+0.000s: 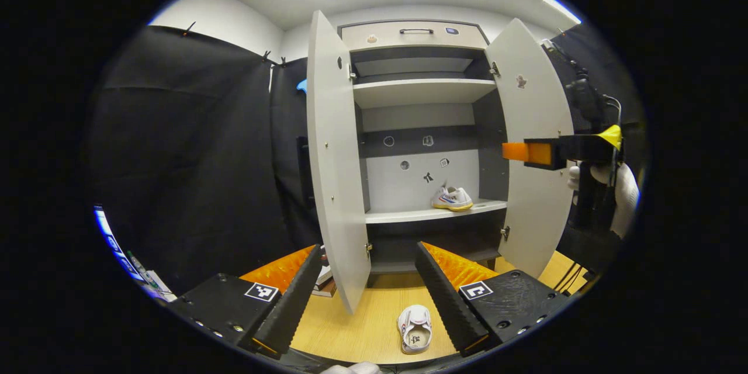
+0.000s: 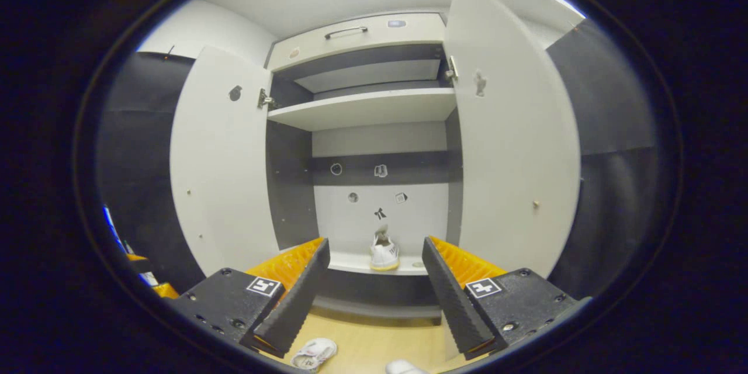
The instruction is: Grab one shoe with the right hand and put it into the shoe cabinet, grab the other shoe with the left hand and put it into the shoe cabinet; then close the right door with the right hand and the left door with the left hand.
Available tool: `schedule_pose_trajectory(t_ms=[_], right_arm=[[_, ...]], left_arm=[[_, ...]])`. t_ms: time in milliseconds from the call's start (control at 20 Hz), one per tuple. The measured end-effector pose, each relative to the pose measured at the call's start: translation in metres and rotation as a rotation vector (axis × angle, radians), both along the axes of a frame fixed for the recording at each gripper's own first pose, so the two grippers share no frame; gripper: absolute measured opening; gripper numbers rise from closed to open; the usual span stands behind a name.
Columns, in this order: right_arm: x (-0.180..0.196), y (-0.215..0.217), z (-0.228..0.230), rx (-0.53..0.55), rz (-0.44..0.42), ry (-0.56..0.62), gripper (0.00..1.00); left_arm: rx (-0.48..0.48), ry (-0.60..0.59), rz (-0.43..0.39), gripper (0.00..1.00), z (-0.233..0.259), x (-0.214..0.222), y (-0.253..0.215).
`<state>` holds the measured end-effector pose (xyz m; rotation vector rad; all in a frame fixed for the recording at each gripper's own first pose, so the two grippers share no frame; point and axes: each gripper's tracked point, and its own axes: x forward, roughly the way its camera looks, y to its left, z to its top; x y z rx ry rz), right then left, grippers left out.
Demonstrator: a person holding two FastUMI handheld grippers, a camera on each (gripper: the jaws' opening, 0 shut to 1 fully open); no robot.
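The shoe cabinet (image 1: 421, 93) is standing at the far side of the wooden floor (image 1: 374, 315) with both doors swung wide: the left door (image 1: 336, 158) and the right door (image 1: 534, 146) are hanging open on either side of the shelves. One shoe (image 1: 452, 198) is sitting on the lower shelf (image 1: 432, 213), toward its right end, against the pale back panel. The other shoe (image 1: 415, 328) is lying on the floor in front of the cabinet, near the camera and just left of the left gripper's right finger. The left gripper (image 1: 368, 298) is hovering above the floor with its fingers spread wide and gripping nothing. The right gripper (image 2: 374, 298) is likewise gaping wide and empty, pointing straight at the shelved shoe (image 2: 384, 254); in the left gripper view it is showing at the far right, beside the right door, carried by a gloved hand (image 1: 619, 187).
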<state>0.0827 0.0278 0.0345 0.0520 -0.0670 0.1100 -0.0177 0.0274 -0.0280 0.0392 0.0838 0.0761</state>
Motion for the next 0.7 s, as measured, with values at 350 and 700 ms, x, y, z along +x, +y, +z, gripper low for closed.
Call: schedule_pose_trajectory(t_ms=[350, 700], right_arm=[[-0.068, -0.035, -0.054, 0.025, -0.078, 0.092, 1.0], [-0.055, -0.052, -0.055, -0.006, -0.125, 0.123, 1.0]], left_arm=[[-0.007, -0.012, -0.103, 0.96, -0.006, 0.003, -0.026], [0.003, 0.094, -0.16, 0.96, -0.096, 0.007, -0.037]])
